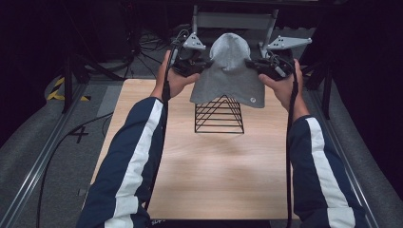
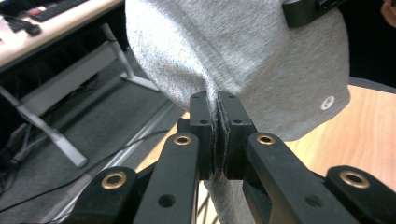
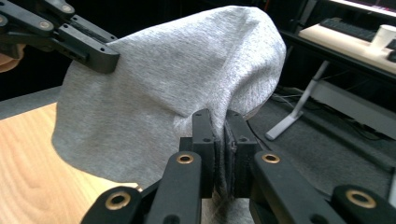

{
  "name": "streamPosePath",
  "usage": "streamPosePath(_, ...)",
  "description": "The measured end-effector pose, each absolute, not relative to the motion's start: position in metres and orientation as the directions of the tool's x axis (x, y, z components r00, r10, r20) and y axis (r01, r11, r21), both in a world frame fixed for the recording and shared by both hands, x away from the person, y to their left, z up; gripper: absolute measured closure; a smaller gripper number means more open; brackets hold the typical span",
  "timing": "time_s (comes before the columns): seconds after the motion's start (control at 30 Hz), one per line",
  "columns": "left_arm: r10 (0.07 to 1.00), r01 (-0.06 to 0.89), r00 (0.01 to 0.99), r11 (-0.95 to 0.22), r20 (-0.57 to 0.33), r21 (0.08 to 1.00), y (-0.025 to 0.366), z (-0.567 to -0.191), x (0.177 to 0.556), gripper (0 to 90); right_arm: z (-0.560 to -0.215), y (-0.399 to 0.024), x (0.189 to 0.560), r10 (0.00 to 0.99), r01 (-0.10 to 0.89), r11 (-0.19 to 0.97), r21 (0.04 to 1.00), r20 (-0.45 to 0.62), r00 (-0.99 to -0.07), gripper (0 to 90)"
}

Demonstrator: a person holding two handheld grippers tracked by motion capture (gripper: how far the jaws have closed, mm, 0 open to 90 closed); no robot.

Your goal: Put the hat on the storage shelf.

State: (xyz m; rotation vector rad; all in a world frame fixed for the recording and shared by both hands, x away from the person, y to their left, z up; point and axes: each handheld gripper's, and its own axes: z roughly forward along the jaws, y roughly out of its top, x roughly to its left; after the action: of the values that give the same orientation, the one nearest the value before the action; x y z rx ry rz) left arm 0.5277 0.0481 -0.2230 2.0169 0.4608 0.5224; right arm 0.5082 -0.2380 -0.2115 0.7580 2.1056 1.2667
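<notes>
A grey knit beanie [image 1: 229, 71] with a small white round logo hangs in the air over a black wire pyramid stand [image 1: 219, 116] on the wooden table [image 1: 209, 180]. My left gripper [image 1: 205, 64] is shut on the beanie's left edge, my right gripper [image 1: 251, 64] on its right edge. In the left gripper view the jaws pinch a fold of the beanie [image 2: 243, 56] at my left gripper [image 2: 218, 100]. The right gripper view has my right gripper [image 3: 220, 119] clamped on the beanie [image 3: 159, 93], with the other gripper's fingers [image 3: 93, 53] holding the far side.
A grey metal frame [image 1: 235, 21] stands just behind the table's far edge. Rails [image 1: 43, 161] and cables run along both sides of the table. A desk with a keyboard [image 3: 345, 23] and a white cup [image 3: 385, 35] is off to the right.
</notes>
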Motion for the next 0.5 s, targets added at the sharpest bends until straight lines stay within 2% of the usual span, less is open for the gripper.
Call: streamPosePath(0.5, 0.474, 0.040, 0.858, -0.447, 0.199, 0.894, 0.060, -0.213, 0.499, 85.7, -0.205, -0.244, 0.484, 0.678, 0.138, 0.397, 0.907, -0.189, -0.710, 84.9)
